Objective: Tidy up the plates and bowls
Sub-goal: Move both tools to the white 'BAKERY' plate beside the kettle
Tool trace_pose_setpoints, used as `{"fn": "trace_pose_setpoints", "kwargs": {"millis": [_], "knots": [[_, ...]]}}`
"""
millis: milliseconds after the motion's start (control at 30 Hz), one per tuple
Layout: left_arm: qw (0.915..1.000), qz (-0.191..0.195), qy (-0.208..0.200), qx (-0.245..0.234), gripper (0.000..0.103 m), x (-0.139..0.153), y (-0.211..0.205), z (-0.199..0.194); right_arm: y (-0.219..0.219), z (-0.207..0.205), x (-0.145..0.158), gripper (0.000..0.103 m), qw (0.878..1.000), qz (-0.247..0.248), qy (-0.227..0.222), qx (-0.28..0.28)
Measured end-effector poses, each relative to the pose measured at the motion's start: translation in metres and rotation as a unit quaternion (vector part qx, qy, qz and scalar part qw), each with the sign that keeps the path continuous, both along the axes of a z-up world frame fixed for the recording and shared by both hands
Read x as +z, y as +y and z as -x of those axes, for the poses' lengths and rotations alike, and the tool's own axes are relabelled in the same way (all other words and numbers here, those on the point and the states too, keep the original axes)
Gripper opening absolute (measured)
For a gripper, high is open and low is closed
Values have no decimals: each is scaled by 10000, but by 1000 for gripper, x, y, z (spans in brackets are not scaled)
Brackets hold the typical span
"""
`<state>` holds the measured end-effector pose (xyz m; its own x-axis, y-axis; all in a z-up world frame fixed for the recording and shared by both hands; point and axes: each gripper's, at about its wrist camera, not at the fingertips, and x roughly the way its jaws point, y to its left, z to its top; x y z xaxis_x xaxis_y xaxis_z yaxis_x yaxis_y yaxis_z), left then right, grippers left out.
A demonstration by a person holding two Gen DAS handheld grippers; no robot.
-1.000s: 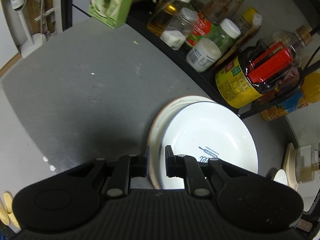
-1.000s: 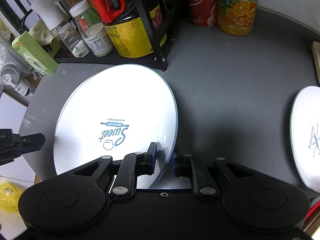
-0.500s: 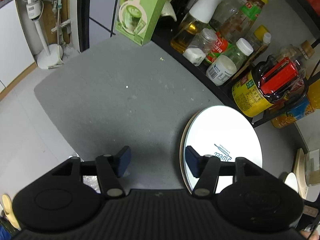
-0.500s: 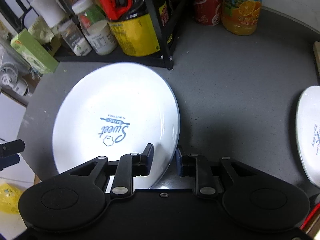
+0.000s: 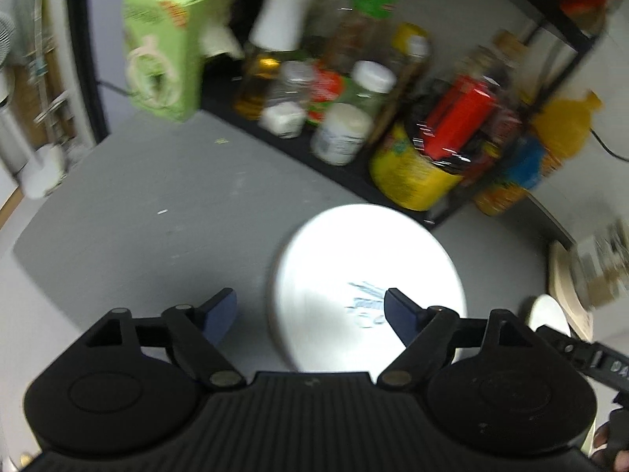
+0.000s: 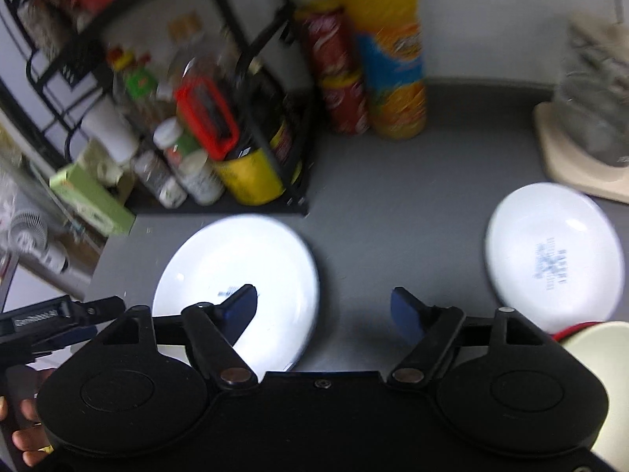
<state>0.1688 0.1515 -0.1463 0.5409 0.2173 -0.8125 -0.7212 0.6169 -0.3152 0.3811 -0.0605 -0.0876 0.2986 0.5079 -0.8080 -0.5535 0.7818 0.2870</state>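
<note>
While both gape empty | left tool | right tool | two plates on counter

A glossy, glazed white plate with blue print is seen just ahead of the left gripper, whose body is matt black plastic, ribbed on top, with smooth blue fingertips. The countertop beneath the right gripper appears matt grey and faintly speckled. A second glossy white plate is seen to its right. Behind, a black-painted metal rack and a shiny plastic orange bottle are seen.
</note>
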Motion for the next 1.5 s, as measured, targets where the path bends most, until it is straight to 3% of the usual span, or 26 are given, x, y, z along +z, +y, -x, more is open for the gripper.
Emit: {"fn": "trace_pose_setpoints", "kwargs": {"millis": [467,1067,1500], "knots": [[9934,-104,-220,-1119,83,24,-66,-88,-96,-37,24,82,9948,-113,-165,-999],[9832,176,-4,-1819,83,12,-148,-193,-184,-108,4,82,9908,121,121,-1341],[9839,579,167,-1681,77,-30,-185,-244,-218,-162,-45,56,9897,239,769,-1188]]}}
